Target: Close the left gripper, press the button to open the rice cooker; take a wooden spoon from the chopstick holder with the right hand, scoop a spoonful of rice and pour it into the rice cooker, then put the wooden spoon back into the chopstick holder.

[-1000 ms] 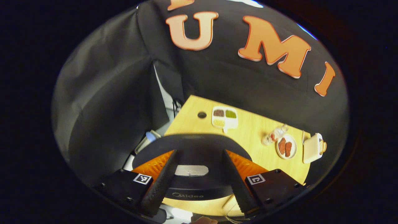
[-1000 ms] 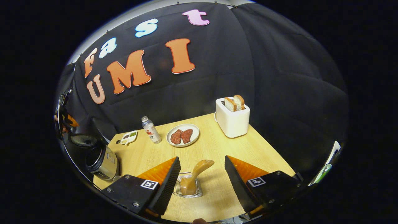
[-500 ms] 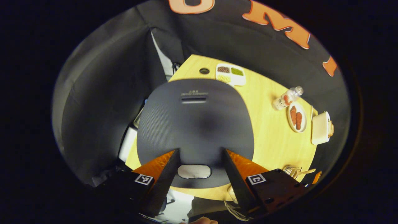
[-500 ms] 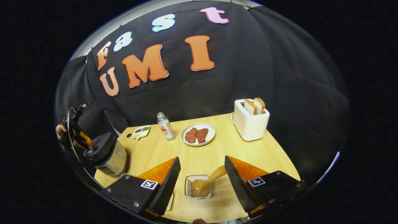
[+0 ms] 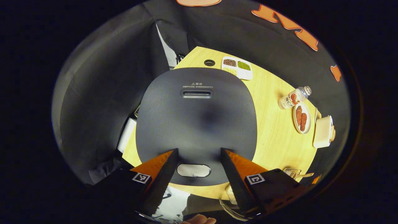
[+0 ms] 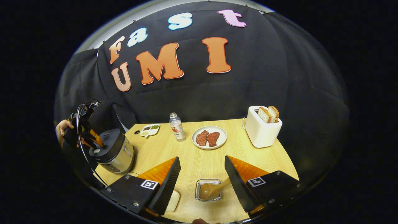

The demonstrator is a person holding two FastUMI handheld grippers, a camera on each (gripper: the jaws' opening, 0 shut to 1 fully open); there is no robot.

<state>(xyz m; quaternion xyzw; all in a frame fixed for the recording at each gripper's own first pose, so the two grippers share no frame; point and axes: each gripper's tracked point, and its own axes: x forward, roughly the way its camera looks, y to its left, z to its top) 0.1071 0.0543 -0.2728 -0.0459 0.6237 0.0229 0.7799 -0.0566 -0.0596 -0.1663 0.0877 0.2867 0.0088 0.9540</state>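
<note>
While the rice cooker (image 5: 196, 124) sits shut at the left end of the wooden table (image 6: 199, 155), the left gripper (image 5: 196, 174) hangs directly above its dark ribbed lid, jaws spread wide and holding nothing, the pale oval button (image 5: 193, 170) lying in the gap between the two fingers. In the right gripper view a hand (image 6: 62, 129) holds that gripper over the cooker. The right gripper (image 6: 202, 182), also wide open and empty, hovers above the table's near edge, where a wooden spoon (image 6: 211, 189) rests bowl-down in a wire chopstick holder (image 6: 207, 189), its handle leaning toward the right-hand finger. Farther back stand a sectioned dish of grains (image 6: 149, 129), a small bottle (image 6: 177, 127), a plate of meat slices (image 6: 209, 137) and a white toaster (image 6: 262, 129) holding two slices of bread (image 6: 269, 114).
</note>
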